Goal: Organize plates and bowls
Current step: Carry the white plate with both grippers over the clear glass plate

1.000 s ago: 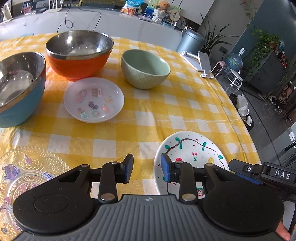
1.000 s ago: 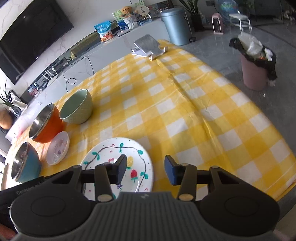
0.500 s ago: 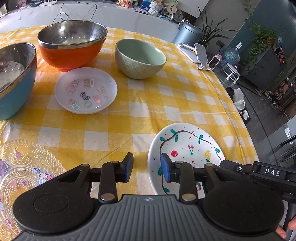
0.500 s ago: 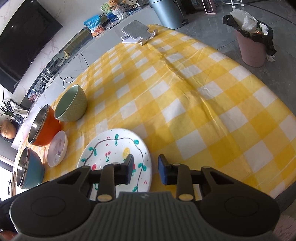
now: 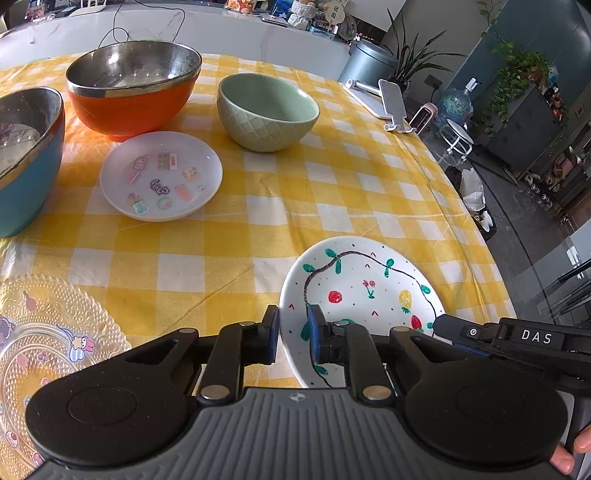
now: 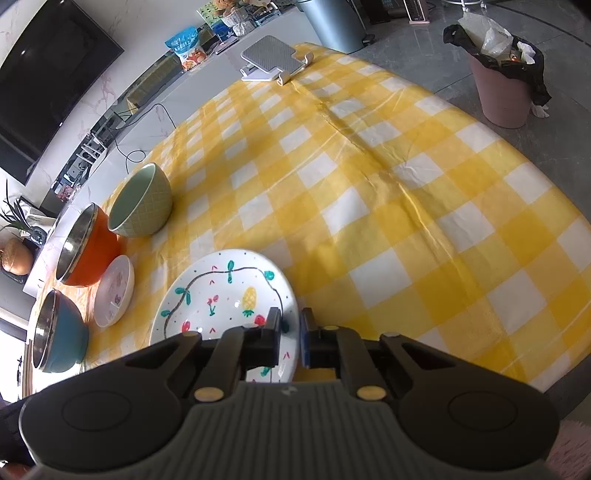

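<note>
A white plate painted with fruit and vines point(image 5: 369, 288) lies at the table's near right. My left gripper point(image 5: 292, 338) is shut on its left rim. My right gripper point(image 6: 291, 341) is shut on its right rim; the plate shows in the right wrist view point(image 6: 221, 295). Further back stand a green bowl point(image 5: 267, 110), an orange steel-lined bowl point(image 5: 133, 86), a blue steel-lined bowl point(image 5: 26, 158) and a small white sticker plate point(image 5: 160, 175). A clear glass plate point(image 5: 48, 343) lies at the near left.
The table has a yellow checked cloth point(image 5: 332, 177). A phone stand point(image 5: 384, 101) sits at the far right edge. A pink bin point(image 6: 502, 85) and a grey bin point(image 6: 332, 22) stand on the floor beyond the table.
Both grippers have closed from open onto opposite rims of the painted plate. The right gripper moved left over the plate's edge.
</note>
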`<state>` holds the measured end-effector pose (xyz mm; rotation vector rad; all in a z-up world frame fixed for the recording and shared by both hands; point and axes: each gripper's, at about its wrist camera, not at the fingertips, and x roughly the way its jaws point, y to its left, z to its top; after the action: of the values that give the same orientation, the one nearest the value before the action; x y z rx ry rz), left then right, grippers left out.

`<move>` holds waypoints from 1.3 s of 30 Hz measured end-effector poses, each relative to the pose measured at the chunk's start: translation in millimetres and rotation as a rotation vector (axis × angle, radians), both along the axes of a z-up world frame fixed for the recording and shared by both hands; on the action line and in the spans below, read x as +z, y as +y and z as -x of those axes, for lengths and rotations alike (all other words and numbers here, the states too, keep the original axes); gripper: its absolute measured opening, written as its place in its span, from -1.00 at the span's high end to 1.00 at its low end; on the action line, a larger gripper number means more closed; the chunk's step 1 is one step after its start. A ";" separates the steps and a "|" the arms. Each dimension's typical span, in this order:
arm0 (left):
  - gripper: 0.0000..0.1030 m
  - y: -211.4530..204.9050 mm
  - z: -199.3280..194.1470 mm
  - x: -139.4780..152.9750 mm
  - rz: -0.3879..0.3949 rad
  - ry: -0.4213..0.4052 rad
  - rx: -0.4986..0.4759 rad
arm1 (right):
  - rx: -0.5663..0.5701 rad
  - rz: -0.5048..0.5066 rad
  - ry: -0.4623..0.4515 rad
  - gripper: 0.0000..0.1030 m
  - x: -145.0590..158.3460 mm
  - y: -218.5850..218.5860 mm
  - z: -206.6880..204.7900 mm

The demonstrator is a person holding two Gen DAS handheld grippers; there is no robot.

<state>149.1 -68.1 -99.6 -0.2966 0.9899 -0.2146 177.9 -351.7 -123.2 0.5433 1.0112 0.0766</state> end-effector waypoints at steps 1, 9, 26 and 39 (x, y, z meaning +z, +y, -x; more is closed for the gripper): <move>0.65 1.4 1.8 1.0 0.001 -0.003 0.002 | 0.002 -0.004 -0.006 0.86 0.7 -0.2 0.7; 0.65 11.0 13.9 10.0 0.008 -0.012 0.008 | 0.038 0.010 -0.049 0.88 11.3 9.9 9.5; 0.65 84.9 67.7 50.5 -0.021 -0.057 0.080 | 0.148 -0.019 -0.091 0.88 35.3 84.2 45.8; 0.65 164.8 101.8 43.6 -0.023 -0.056 0.226 | 0.305 0.032 -0.120 0.87 42.0 180.1 53.5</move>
<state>47.3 96.7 -56.1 -0.3767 0.8952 -0.0059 124.4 -171.7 -81.2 0.3474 0.9701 0.3594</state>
